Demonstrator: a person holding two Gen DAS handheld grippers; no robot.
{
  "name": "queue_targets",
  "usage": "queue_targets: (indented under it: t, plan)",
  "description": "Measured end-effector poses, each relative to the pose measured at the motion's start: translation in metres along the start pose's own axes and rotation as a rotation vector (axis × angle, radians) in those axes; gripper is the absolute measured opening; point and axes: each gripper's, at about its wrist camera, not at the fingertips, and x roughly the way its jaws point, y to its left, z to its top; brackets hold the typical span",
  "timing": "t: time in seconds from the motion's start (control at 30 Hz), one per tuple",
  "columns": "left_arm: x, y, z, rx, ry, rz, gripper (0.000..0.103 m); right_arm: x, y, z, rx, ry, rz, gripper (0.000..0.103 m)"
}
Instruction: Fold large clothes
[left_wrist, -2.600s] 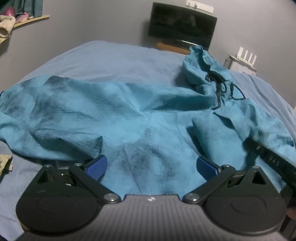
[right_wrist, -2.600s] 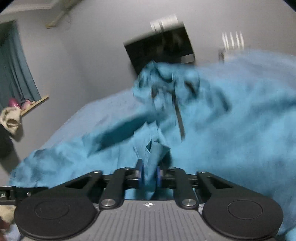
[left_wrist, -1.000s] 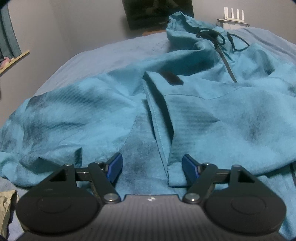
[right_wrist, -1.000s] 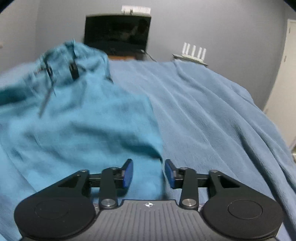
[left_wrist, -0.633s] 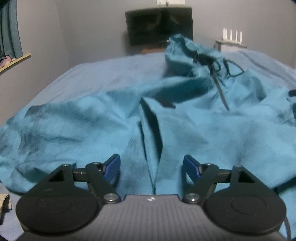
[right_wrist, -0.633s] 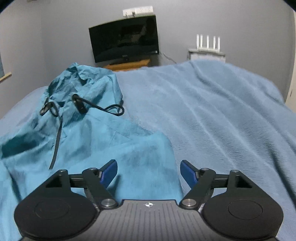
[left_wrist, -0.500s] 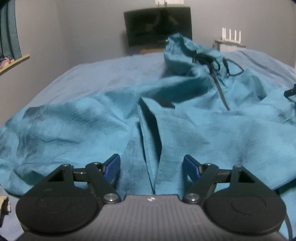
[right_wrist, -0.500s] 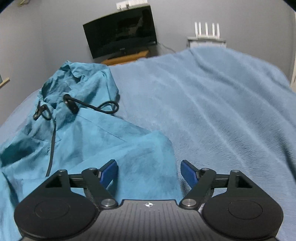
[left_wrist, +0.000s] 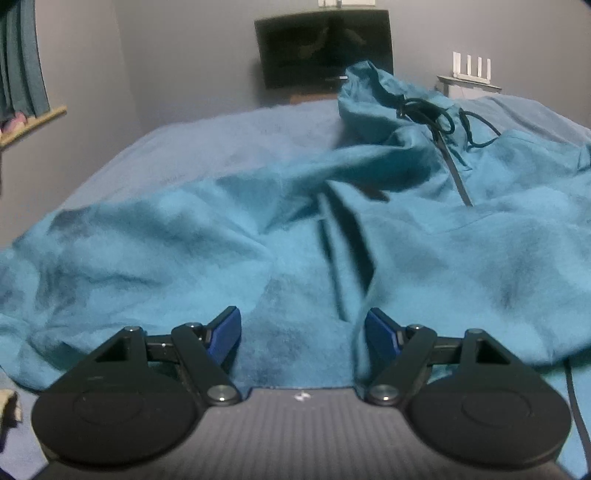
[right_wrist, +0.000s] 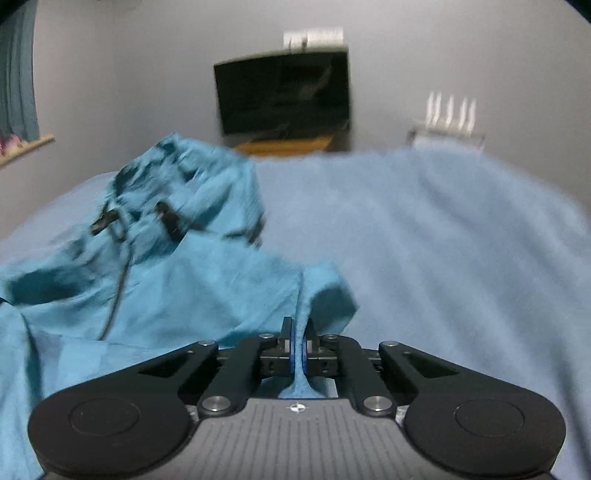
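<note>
A big teal hooded jacket (left_wrist: 424, 251) lies spread and rumpled across the blue bed (left_wrist: 229, 144), its hood bunched up toward twelve o'clock with dark drawcords (left_wrist: 443, 118) looped over it. The left gripper (left_wrist: 303, 332) hangs low over the near hem, its blue pads wide apart with cloth lying under the gap and nothing pinched. At the jacket's three o'clock edge the right gripper (right_wrist: 298, 345) has its pads pressed together on a ridge of teal fabric, which rises between them. Beyond the bed, a dark television (right_wrist: 284, 96) sits against the grey wall.
</note>
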Motion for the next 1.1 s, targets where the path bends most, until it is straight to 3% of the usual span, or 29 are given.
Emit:
queue_targets:
  t: [0.1, 0.2, 0.27, 0.33, 0.4, 0.43, 0.53, 0.67, 0.73, 0.83, 0.93, 1.0, 1.1]
  plan:
    - [0.007, -0.008, -0.004, 0.061, 0.036, 0.027, 0.075, 0.004, 0.003, 0.005, -0.064, -0.037, -0.128, 0.003]
    - [0.01, -0.01, -0.008, 0.081, 0.042, 0.032, 0.075, 0.028, -0.005, -0.009, -0.109, 0.046, -0.265, 0.004]
    - [0.01, -0.008, -0.008, 0.076, 0.039, 0.027, 0.075, 0.035, -0.015, -0.016, -0.092, 0.086, -0.3, 0.008]
    - [0.01, -0.006, -0.007, 0.067, 0.034, 0.022, 0.075, 0.032, -0.019, -0.015, -0.042, 0.091, -0.323, 0.031]
    - [0.008, -0.004, -0.005, 0.04, 0.019, -0.001, 0.075, 0.014, -0.014, -0.01, -0.065, 0.04, -0.347, 0.059]
    - [0.008, -0.003, -0.003, 0.022, 0.014, -0.019, 0.075, 0.003, -0.009, -0.008, -0.087, 0.007, -0.36, 0.061]
    - [0.012, -0.009, 0.013, 0.016, 0.0, -0.056, 0.075, -0.039, 0.009, -0.011, -0.122, -0.076, -0.344, 0.062]
    - [0.021, -0.028, 0.039, 0.053, -0.057, -0.135, 0.075, -0.082, 0.048, -0.033, -0.144, -0.063, -0.23, 0.062]
    - [0.027, -0.036, 0.046, 0.073, -0.056, -0.203, 0.075, -0.093, 0.067, -0.045, -0.153, -0.065, -0.191, 0.06]
    - [0.037, -0.049, 0.05, 0.162, -0.061, -0.207, 0.075, -0.099, 0.086, -0.065, -0.16, -0.057, -0.154, 0.057]
    - [0.055, -0.054, 0.048, 0.194, -0.03, -0.255, 0.075, -0.094, 0.078, -0.08, -0.092, -0.036, -0.159, 0.053]
    - [0.064, -0.054, 0.046, 0.214, -0.012, -0.296, 0.07, -0.091, 0.062, -0.089, -0.005, -0.009, -0.145, 0.051]
    - [0.07, -0.053, 0.042, 0.253, 0.031, -0.345, 0.043, -0.088, 0.049, -0.099, 0.039, 0.003, -0.131, 0.05]
